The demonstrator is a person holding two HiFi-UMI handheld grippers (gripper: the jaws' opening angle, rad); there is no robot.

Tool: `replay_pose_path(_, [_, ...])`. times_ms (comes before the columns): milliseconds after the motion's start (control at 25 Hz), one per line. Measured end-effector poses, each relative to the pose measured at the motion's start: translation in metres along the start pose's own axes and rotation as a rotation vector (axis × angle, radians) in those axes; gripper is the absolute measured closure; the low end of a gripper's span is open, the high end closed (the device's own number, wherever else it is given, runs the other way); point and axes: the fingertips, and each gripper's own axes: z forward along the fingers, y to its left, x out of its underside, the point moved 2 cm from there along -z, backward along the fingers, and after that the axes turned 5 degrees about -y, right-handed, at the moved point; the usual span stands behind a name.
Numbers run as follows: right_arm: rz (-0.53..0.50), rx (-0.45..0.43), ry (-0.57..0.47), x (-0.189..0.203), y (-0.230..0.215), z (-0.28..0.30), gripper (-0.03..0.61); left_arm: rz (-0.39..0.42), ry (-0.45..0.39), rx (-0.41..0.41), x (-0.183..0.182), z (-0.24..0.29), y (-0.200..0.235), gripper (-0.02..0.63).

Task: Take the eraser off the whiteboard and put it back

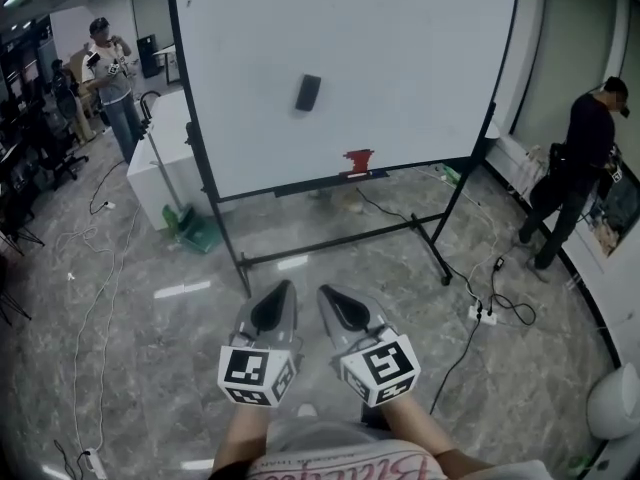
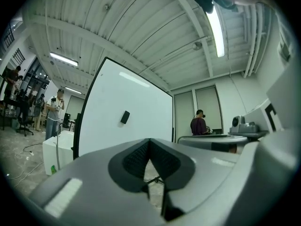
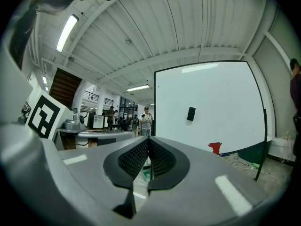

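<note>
A black eraser [image 1: 308,93] clings to the middle of the big whiteboard [image 1: 400,48], which stands on a black wheeled frame. A red object [image 1: 358,160] sits on the board's lower ledge. Both grippers hover side by side over the floor, well short of the board. My left gripper [image 1: 283,288] is shut and holds nothing; my right gripper [image 1: 326,292] is shut and holds nothing too. In the left gripper view, the eraser [image 2: 124,117] shows above the closed left gripper [image 2: 149,141]. The right gripper view has the eraser [image 3: 191,113] up and right of the closed right gripper [image 3: 147,139].
The board's black frame feet [image 1: 440,263] spread over the marble floor. A white cabinet [image 1: 165,163] and a green object [image 1: 195,230] stand left of the board. Cables and a power strip [image 1: 482,314] lie to the right. One person [image 1: 112,68] stands back left, another [image 1: 580,158] at the right.
</note>
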Motion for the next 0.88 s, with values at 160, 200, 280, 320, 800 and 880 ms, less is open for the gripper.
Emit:
replay_pose_path(160, [-0.002, 0.016, -0.006, 0.003, -0.009, 0.031, 0.577, -0.013, 0.001, 0.012, 0.004, 0.022, 0.024, 0.614])
replay_pose_path(200, [-0.005, 0.019, -0.005, 0.003, -0.012, 0.039, 0.577, -0.018, 0.004, 0.013, 0.006, 0.028, 0.03, 0.614])
replay_pose_path(280, [-0.005, 0.03, 0.0, 0.004, -0.019, 0.053, 0.577, -0.025, 0.015, 0.018, 0.011, 0.039, 0.04, 0.614])
replay_pose_path(320, [-0.003, 0.036, 0.002, 0.005, -0.023, 0.059, 0.577, -0.029, 0.021, 0.021, 0.013, 0.044, 0.044, 0.614])
replay_pose_path(800, [-0.004, 0.065, -0.011, 0.004, -0.081, 0.142, 0.577, -0.04, 0.036, 0.014, 0.024, 0.118, 0.095, 0.614])
replay_pose_path(880, [-0.011, 0.064, -0.022, 0.001, -0.096, 0.16, 0.577, -0.034, 0.028, 0.005, 0.024, 0.138, 0.105, 0.614])
